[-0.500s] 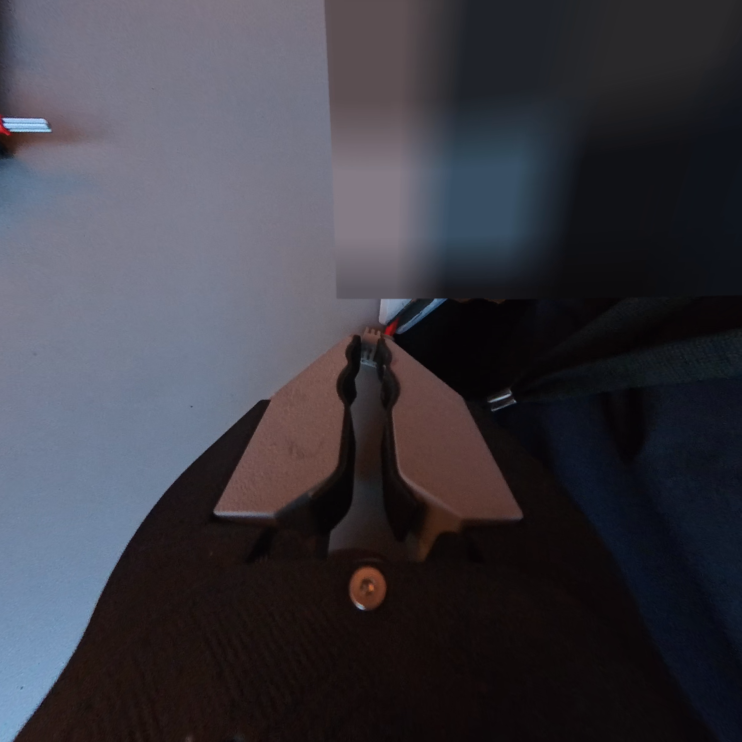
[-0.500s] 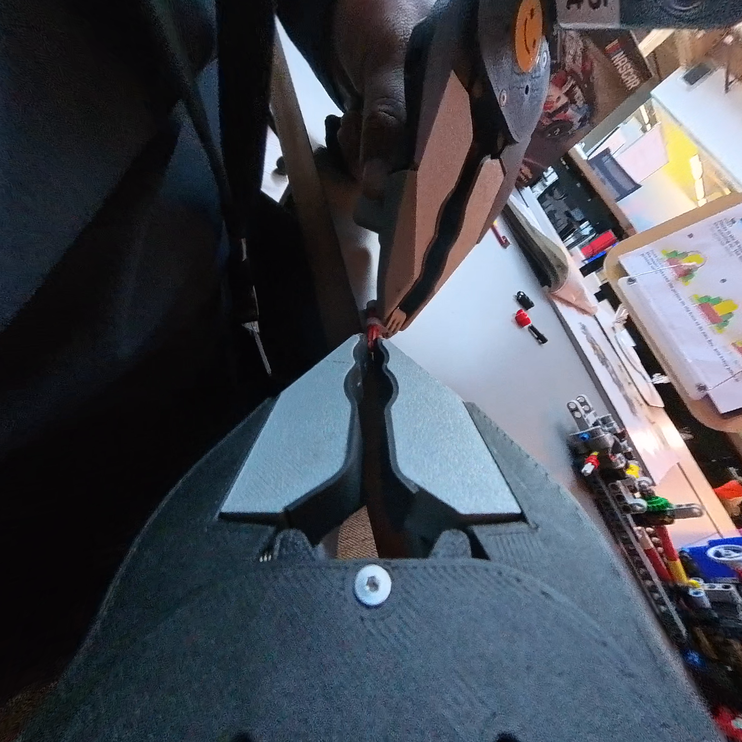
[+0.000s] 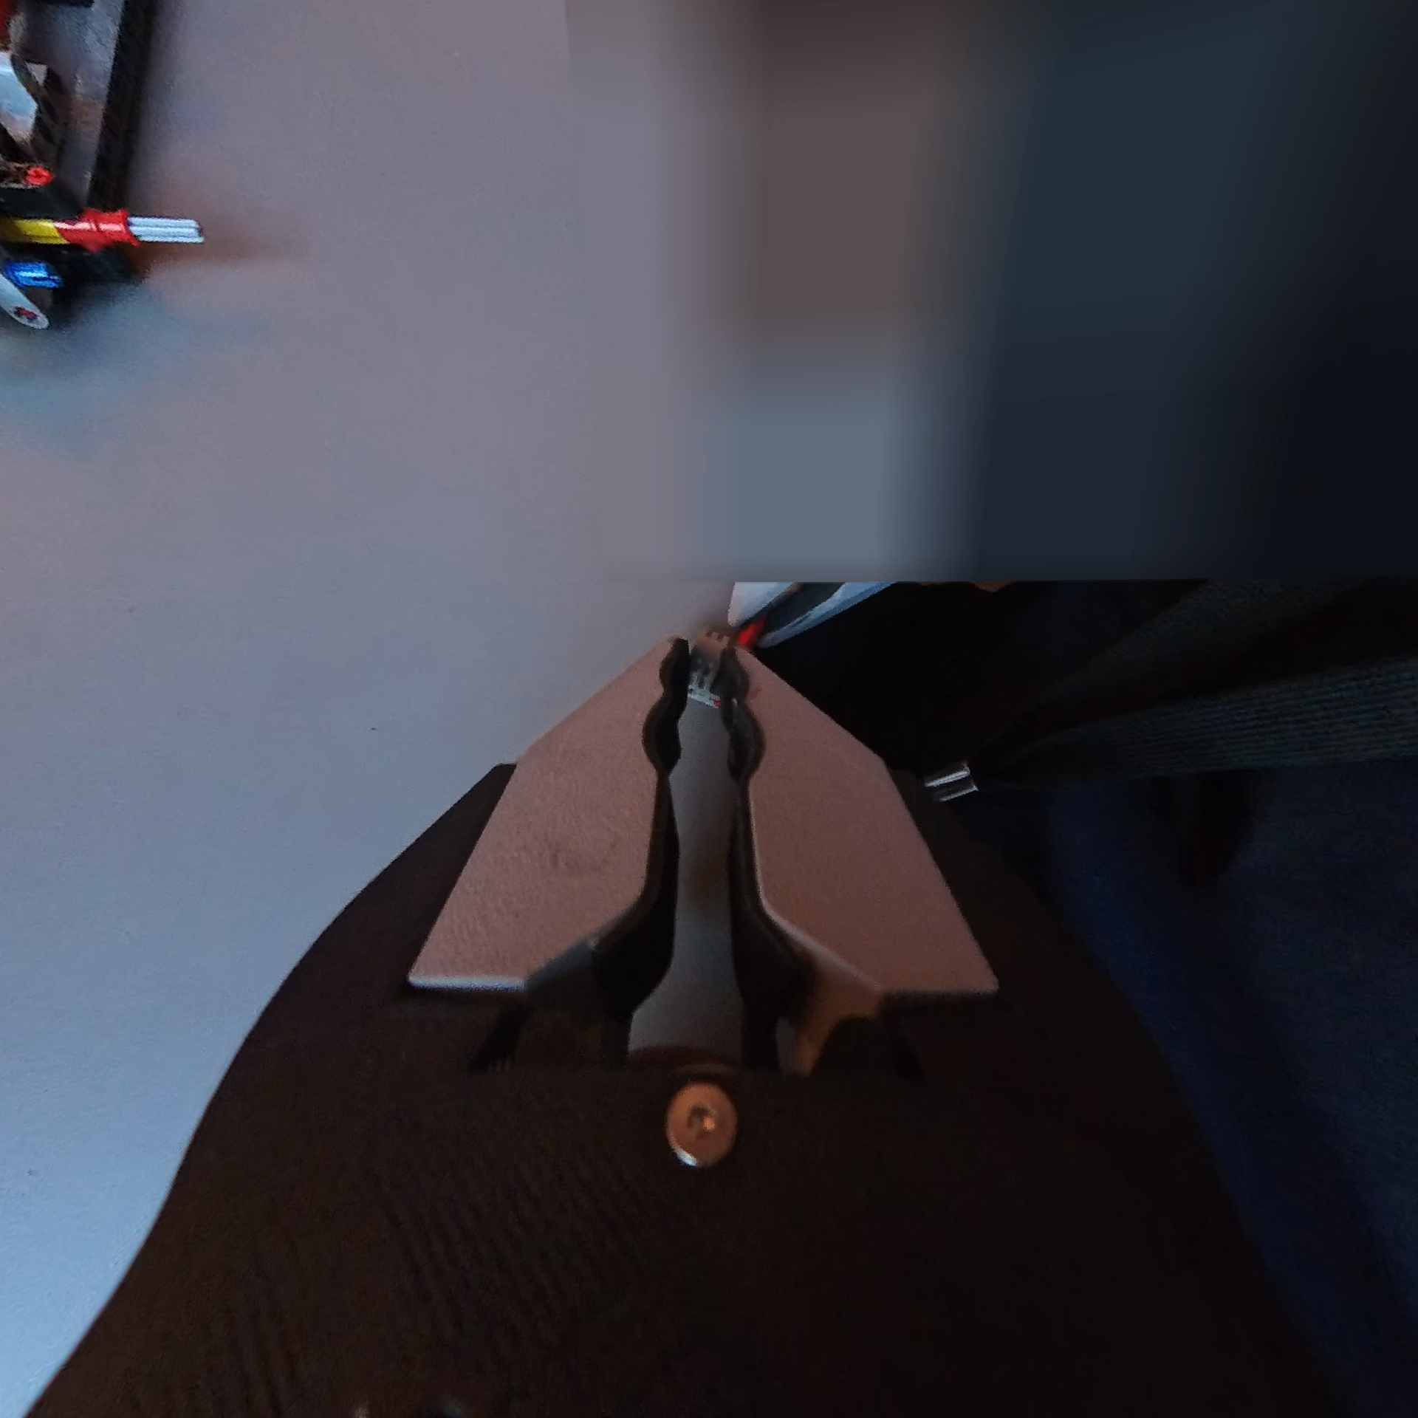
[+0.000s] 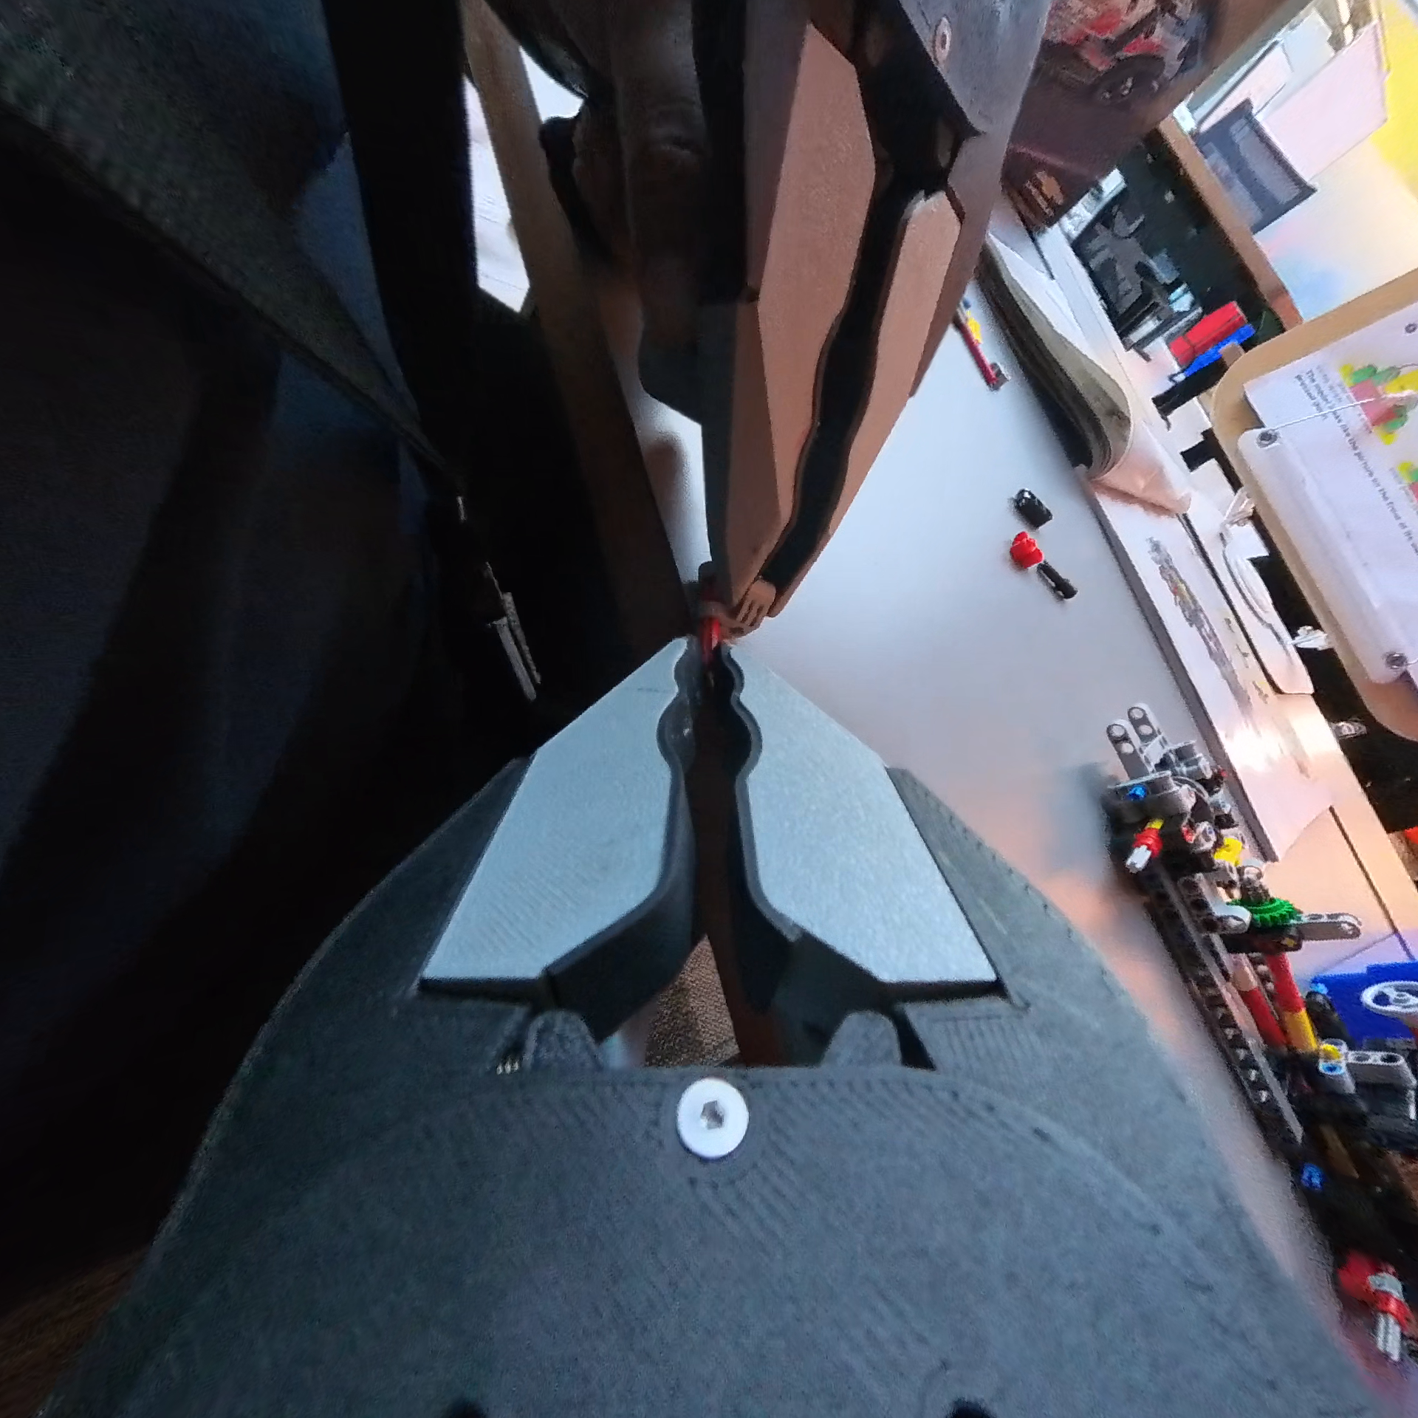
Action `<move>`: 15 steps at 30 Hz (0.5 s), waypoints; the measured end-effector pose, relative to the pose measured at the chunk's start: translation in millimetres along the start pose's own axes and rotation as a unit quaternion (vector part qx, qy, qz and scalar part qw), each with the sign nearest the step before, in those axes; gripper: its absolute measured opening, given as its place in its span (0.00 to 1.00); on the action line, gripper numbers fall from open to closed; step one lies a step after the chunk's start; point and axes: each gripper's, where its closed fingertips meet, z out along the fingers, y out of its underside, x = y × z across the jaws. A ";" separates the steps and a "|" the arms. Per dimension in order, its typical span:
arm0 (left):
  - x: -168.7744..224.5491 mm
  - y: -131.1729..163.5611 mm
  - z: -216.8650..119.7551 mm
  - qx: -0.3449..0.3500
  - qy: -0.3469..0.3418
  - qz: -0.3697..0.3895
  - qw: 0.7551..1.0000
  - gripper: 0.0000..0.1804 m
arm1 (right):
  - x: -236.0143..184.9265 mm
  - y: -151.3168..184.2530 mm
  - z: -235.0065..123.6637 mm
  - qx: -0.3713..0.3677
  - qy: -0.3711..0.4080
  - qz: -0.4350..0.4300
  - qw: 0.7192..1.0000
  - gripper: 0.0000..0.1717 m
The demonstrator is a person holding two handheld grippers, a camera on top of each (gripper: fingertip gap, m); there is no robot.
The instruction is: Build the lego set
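1. At frame centre of its own view, the left claw [image 3: 707, 666] was clamped on a small grey toothed piece [image 3: 702, 675].
2. The right claw [image 4: 710, 661] was pinched together on a thin red piece [image 4: 709, 631] touching that grey piece, tip to tip.
3. A white worktop [image 4: 921, 652] lay behind; a brick model [image 4: 1197, 859] sat at lower right.
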 end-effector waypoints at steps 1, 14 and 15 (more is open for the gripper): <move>-0.2 -0.2 -0.2 0.001 -0.002 -0.002 1.000 0.03 | -0.1 0.0 0.3 0.000 -0.001 0.002 1.000 0.00; -0.6 -1.6 -2.1 0.009 -0.012 -0.009 1.000 0.03 | -1.2 -3.3 3.8 0.004 -0.004 0.001 1.000 0.01; -0.7 -1.6 -2.3 0.009 -0.012 -0.010 1.000 0.03 | -1.2 -3.5 3.8 0.008 -0.006 0.004 1.000 0.01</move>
